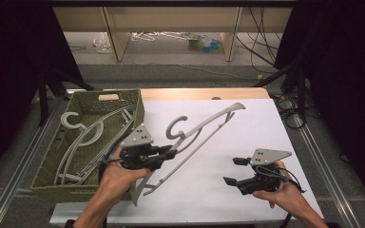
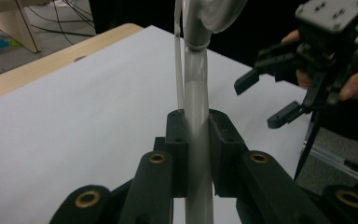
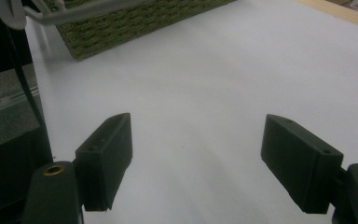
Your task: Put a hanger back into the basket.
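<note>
Down at the near edge of the table, my two hands come in from the bottom of the high view. On my right, the right gripper (image 1: 236, 171) hovers over bare white table cover (image 1: 247, 128), jaws spread wide with nothing between them; the right gripper view confirms it, both black pads well apart above the sheet. On my left, the left gripper (image 1: 170, 153) is clamped tight on the grey hanger (image 1: 197, 135). From the left gripper view I see the hanger's (image 2: 196, 116) pale bar squeezed upright between both pads, running up to its rounded neck at the top of the frame, with the right gripper (image 2: 265, 100) open farther off.

Moving outward, the held hanger stretches diagonally across the sheet, one tip near my left wrist, the hook curling up around mid-table and the far arm pointing toward the table's back right. I cannot tell whether it is lifted or touching the sheet.

Off to the left sits the woven green basket (image 1: 138, 107), just beside the hanger, with more grey hangers (image 1: 83, 135) piled inside. Beyond the table, I make out pale wooden furniture legs (image 1: 116, 35) and loose cables on the floor.
</note>
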